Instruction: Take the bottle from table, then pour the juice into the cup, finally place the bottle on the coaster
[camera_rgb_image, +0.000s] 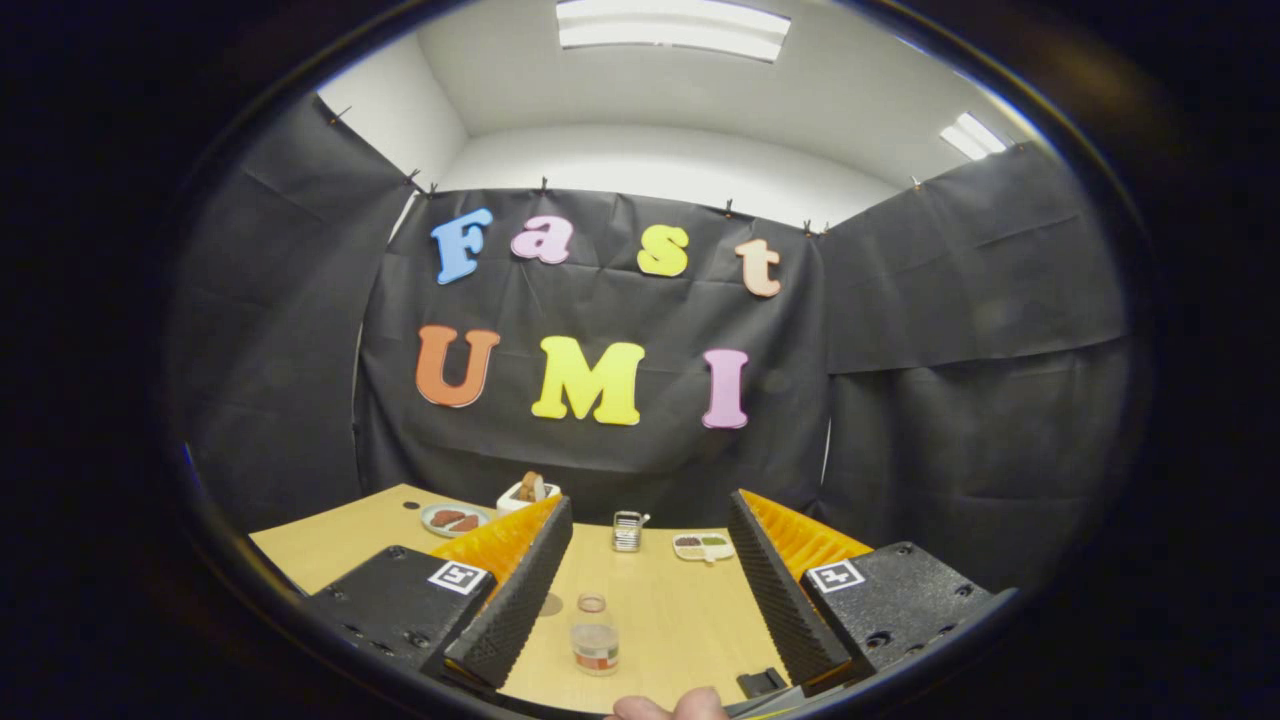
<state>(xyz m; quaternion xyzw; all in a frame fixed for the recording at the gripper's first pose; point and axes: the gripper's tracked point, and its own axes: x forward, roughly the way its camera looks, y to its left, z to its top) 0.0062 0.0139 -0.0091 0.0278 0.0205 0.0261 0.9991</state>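
A small clear bottle (594, 635) with a red and green label stands upright on the wooden table (680, 610). It shows between my two fingers, back near their bases and below them. My gripper (650, 512) is open wide and holds nothing. A dark round patch (548, 604), perhaps the coaster, peeks out beside the left finger (520, 590), mostly hidden by it. I cannot make out a cup for certain.
Along the table's far edge stand a plate of meat (453, 519), a white bowl with bread (528, 491), a small metal rack (627, 530) and a divided dish (703, 546). A person's fingertip (670, 708) and a small black object (762, 682) sit below the bottle.
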